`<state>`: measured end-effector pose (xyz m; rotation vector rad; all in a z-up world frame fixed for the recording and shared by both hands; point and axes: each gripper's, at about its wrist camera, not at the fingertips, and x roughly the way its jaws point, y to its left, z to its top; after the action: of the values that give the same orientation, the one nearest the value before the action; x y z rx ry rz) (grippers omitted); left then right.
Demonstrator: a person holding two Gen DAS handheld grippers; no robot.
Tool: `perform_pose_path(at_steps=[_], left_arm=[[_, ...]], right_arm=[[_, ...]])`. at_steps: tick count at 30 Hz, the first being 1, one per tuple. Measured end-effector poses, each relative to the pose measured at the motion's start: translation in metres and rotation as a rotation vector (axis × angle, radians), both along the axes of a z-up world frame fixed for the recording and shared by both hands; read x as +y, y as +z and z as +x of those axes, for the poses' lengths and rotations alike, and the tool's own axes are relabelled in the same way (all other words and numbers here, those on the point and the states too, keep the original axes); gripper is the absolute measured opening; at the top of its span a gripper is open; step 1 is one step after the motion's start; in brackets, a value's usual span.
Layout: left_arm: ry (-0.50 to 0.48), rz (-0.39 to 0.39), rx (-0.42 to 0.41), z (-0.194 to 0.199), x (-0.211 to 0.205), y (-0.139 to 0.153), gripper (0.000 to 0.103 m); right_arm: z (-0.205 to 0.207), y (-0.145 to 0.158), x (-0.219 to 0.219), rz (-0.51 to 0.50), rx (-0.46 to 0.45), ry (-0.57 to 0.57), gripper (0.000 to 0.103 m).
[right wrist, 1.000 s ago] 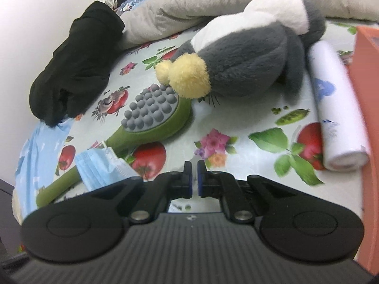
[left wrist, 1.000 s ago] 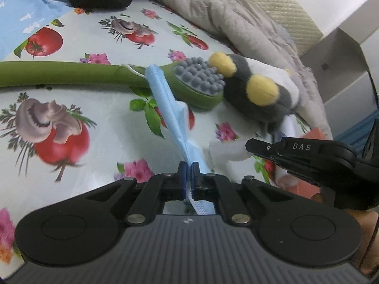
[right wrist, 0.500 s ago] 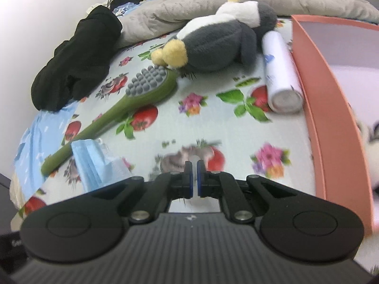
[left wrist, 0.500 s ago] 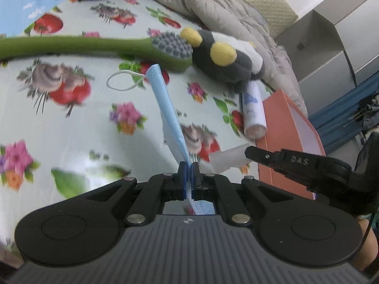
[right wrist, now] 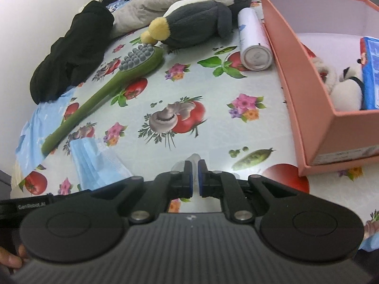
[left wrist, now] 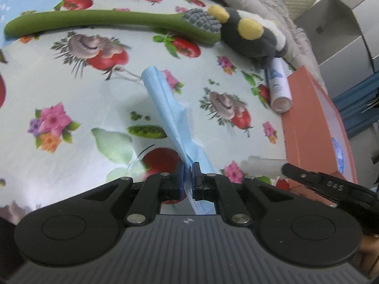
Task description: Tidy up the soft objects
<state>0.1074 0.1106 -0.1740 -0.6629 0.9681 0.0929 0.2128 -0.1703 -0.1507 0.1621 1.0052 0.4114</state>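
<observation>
Bright even indoor light; glare on glossy tablecloth (left wrist: 71, 90); slight motion blur; strong fisheye bending at edges.

Blue mask (left wrist: 165, 104), green brush (left wrist: 94, 20), pink box (right wrist: 305, 90), veg-print cloth (left wrist: 59, 90).

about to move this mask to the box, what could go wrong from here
1. The left gripper pinches only one end of the blue face mask, and its jaws are opening, so it may slip out short of the pink box.
2. The dangling ear loop could snag the green massage brush.
</observation>
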Motion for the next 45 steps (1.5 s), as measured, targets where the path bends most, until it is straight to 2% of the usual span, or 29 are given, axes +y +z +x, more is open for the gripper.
perform_pose_path(at_steps=[1, 2, 3, 5, 6, 7, 11, 13, 19, 23, 26, 27, 31, 37, 45], left_arm=[[0.006, 0.003, 0.01, -0.001, -0.001, -0.001, 0.023], [0.018, 0.005, 0.019, -0.002, -0.001, -0.001, 0.044], [0.029, 0.008, 0.019, -0.003, -0.002, -0.002, 0.052], [0.039, 0.015, 0.006, -0.007, -0.004, 0.0, 0.06], [0.041, 0.017, 0.01, -0.008, -0.005, 0.0, 0.063], [0.047, 0.019, 0.018, -0.008, -0.006, 0.0, 0.067], [0.083, 0.026, 0.021, -0.008, -0.006, -0.002, 0.076], [0.096, 0.023, 0.022, -0.006, -0.008, -0.004, 0.076], [0.134, 0.008, 0.025, -0.001, -0.015, -0.007, 0.078], [0.135, 0.029, 0.035, 0.003, -0.024, -0.008, 0.08], [0.135, 0.037, 0.039, 0.006, -0.031, -0.011, 0.083], [0.138, 0.052, 0.049, 0.008, -0.034, -0.011, 0.083], [0.149, 0.077, 0.071, 0.013, -0.043, -0.015, 0.083], [0.156, 0.121, 0.084, 0.022, -0.056, -0.02, 0.086], [0.141, 0.255, 0.12, 0.033, -0.077, -0.021, 0.086]], right_arm=[[-0.001, 0.0, -0.002, -0.001, -0.001, 0.001, 0.01], [-0.002, 0.001, -0.003, -0.005, -0.004, 0.005, 0.01], [-0.003, 0.001, -0.004, -0.014, -0.007, 0.01, 0.013], [-0.005, 0.001, -0.004, -0.037, -0.017, 0.019, 0.027], [-0.007, 0.002, -0.005, -0.044, -0.028, 0.023, 0.04], [-0.009, 0.002, -0.005, -0.046, -0.041, 0.025, 0.048], [-0.011, 0.001, 0.002, -0.06, -0.089, 0.057, 0.049], [-0.009, -0.004, 0.009, -0.079, -0.112, 0.087, 0.054], [-0.003, -0.026, 0.026, -0.168, -0.112, 0.187, 0.054], [-0.009, -0.035, 0.029, -0.239, -0.146, 0.236, 0.052], [-0.012, -0.037, 0.028, -0.261, -0.164, 0.258, 0.042], [-0.013, -0.037, 0.028, -0.272, -0.169, 0.267, 0.034], [-0.015, -0.037, 0.024, -0.289, -0.168, 0.287, 0.023], [-0.017, -0.029, 0.011, -0.282, -0.171, 0.252, 0.02], [-0.031, -0.027, -0.007, -0.289, -0.162, 0.227, 0.02]])
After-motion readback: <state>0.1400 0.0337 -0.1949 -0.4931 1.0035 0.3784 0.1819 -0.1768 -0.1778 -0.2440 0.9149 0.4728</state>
